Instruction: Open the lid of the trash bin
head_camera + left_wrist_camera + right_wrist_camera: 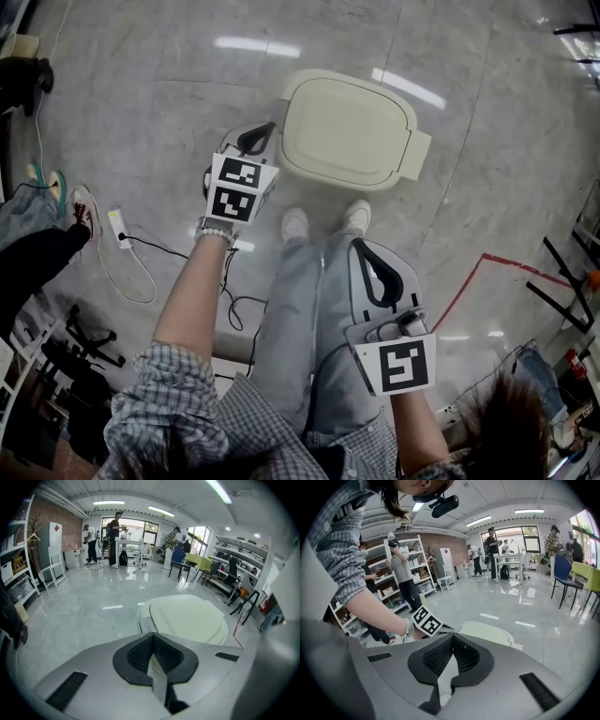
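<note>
Head view shows the trash bin [292,141] on the glossy floor just ahead of the person's shoes [295,223], its cream lid [347,127] lying flat and closed. The left gripper [258,139] hangs just beside the bin's left edge, tips pressed together on nothing; the right gripper [361,248] sits well back over the thigh, likewise closed and empty. With the tips together, the left gripper would likely have to pry under the rim, and the smooth lid could let it skid off. An upward tug might also drag or tip a light bin, since nothing steadies its body.
</note>
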`<state>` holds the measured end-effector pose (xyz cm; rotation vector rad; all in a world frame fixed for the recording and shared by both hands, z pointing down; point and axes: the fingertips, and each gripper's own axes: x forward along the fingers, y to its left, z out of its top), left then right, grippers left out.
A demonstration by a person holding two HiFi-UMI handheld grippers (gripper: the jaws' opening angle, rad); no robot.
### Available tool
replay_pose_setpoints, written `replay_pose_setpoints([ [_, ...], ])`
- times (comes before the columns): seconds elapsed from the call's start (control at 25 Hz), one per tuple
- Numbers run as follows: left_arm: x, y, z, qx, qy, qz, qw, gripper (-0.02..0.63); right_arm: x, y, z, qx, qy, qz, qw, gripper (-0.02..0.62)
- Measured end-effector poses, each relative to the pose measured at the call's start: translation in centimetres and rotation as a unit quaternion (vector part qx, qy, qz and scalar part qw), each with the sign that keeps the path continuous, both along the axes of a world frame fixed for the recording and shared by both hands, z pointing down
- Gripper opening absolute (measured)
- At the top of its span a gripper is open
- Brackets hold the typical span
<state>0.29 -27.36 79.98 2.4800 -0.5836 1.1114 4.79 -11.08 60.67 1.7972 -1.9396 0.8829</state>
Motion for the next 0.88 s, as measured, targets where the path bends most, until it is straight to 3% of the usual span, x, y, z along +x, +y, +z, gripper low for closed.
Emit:
replay_pose_setpoints([
  [0.88, -0.1, 0.2, 1.4, -0.028, -0.036, 0.030, 0.9985, 0.005, -0.5, -0.6, -1.5, 0.008, -0.022, 0.013, 1.000, 0.017],
])
